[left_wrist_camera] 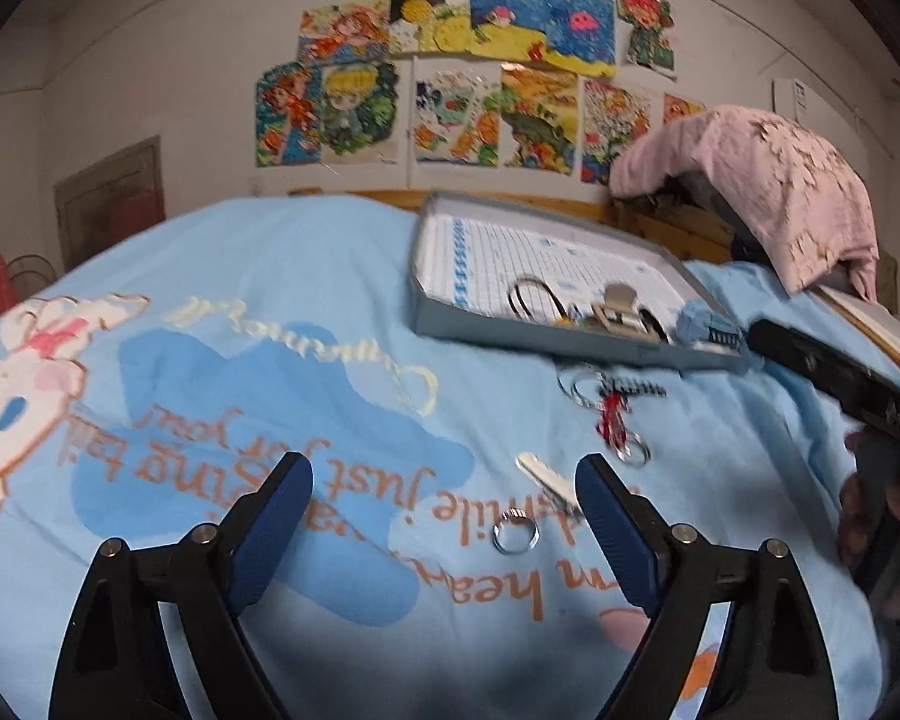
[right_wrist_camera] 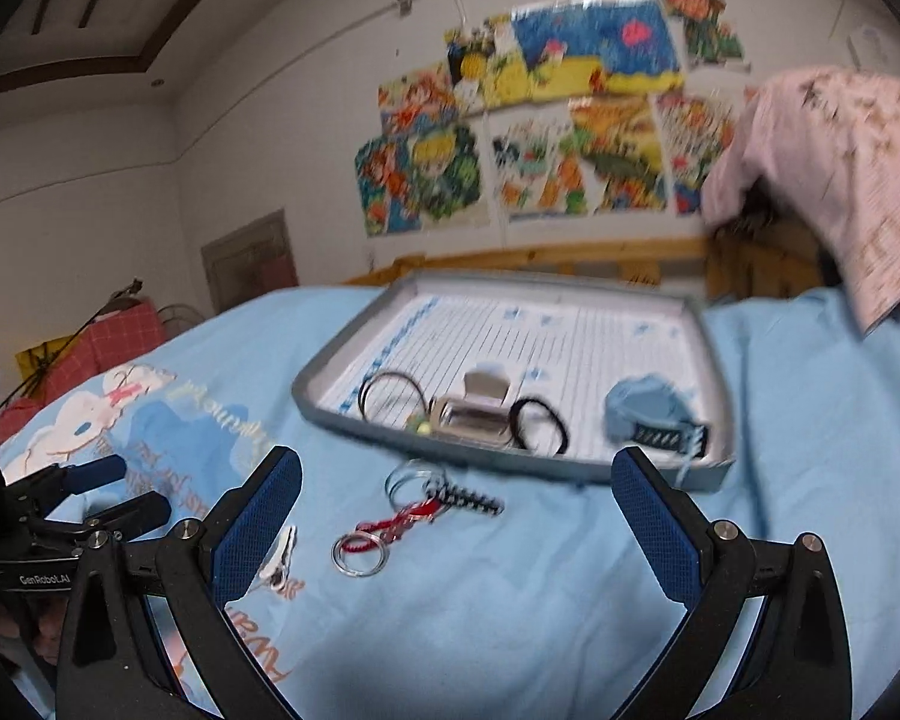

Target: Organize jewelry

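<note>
Both grippers hang over the light-blue bedspread (left_wrist_camera: 342, 276), and both are empty; the left gripper (left_wrist_camera: 444, 531) has its 2 blue-padded fingers spread wide, nothing between them but printed fabric, with a small silver ring (left_wrist_camera: 515, 535) lying on the cloth in the gap nearer the right finger; a pale hair clip (left_wrist_camera: 547, 476) sits just beyond it. The right gripper (right_wrist_camera: 457, 531) is equally wide open, gripping nothing; between its fingers lies a red braided cord with metal rings (right_wrist_camera: 384, 531), touching a black-and-white striped clip (right_wrist_camera: 468, 498); the pale clip shows again beside its left finger. Beyond all that, the grey tray (right_wrist_camera: 354, 420) rests flat on the bed; inside it, along the near wall, a black hair loop (right_wrist_camera: 390, 396), a silver clasp-like piece (right_wrist_camera: 474, 411), a second black loop (right_wrist_camera: 540, 423) and a blue fabric item (right_wrist_camera: 645, 414); the loose pieces lie just outside its near edge. Blur softens the finer detail; colourful pictures (left_wrist_camera: 450, 72) cover the wall, and a pink cloth (left_wrist_camera: 768, 180) is draped at right.
</note>
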The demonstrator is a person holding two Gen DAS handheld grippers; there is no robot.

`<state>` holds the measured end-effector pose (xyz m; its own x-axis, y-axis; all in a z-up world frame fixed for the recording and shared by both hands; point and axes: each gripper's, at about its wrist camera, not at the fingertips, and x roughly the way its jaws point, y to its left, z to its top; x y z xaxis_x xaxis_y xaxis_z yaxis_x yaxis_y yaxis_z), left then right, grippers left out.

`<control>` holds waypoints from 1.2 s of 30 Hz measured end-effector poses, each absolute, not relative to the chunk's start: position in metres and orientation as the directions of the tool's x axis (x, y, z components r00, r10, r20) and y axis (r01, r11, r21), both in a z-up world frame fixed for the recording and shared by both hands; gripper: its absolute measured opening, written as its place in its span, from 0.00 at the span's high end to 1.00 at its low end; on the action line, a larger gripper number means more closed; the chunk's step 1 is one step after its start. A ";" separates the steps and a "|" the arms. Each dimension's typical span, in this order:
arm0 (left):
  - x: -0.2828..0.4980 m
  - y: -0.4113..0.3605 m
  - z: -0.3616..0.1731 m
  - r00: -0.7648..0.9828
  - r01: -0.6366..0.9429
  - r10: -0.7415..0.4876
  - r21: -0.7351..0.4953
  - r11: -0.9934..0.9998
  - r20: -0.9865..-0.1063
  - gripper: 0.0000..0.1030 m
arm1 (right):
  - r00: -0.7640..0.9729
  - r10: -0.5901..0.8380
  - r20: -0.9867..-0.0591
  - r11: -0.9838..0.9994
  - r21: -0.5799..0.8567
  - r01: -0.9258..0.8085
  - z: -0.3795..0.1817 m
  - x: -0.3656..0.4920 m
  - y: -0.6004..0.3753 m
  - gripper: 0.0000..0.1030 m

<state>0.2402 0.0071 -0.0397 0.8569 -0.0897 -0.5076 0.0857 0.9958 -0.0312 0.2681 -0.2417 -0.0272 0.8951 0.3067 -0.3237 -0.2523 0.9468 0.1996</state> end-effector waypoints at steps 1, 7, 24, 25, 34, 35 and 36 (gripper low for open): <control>0.243 0.006 -0.044 0.849 0.097 -0.098 -0.030 0.995 -0.519 0.26 | 0.890 0.315 -0.329 0.944 0.201 -0.260 -0.030 0.272 -0.241 0.02; 0.256 0.006 -0.062 0.792 0.153 -0.166 -0.072 0.986 -0.587 0.52 | 0.830 0.396 -0.393 0.918 0.199 -0.343 -0.043 0.293 -0.228 0.16; 0.270 -0.005 -0.082 0.699 0.218 -0.213 -0.081 0.973 -0.683 0.68 | 0.640 0.485 -0.596 0.851 0.155 -0.501 -0.084 0.310 -0.181 0.49; 0.271 -0.006 -0.082 0.696 0.220 -0.214 -0.079 0.972 -0.685 0.70 | 0.632 0.487 -0.603 0.850 0.159 -0.503 -0.086 0.310 -0.180 0.49; 0.270 -0.008 -0.084 0.690 0.234 -0.223 -0.080 0.969 -0.689 0.80 | 0.606 0.505 -0.615 0.835 0.170 -0.523 -0.088 0.310 -0.176 0.66; 0.270 -0.009 -0.084 0.690 0.234 -0.222 -0.079 0.969 -0.688 0.80 | 0.605 0.504 -0.616 0.835 0.167 -0.525 -0.088 0.310 -0.174 0.72; 0.270 -0.008 -0.084 0.690 0.233 -0.222 -0.079 0.969 -0.689 0.80 | 0.603 0.505 -0.618 0.833 0.166 -0.527 -0.088 0.311 -0.174 0.74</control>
<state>0.2697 -0.0083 -0.0840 0.6900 -0.2220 -0.6889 0.2333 0.9692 -0.0786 0.3107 -0.1742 -0.0881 0.6030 0.5049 -0.6176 -0.5273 0.8332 0.1664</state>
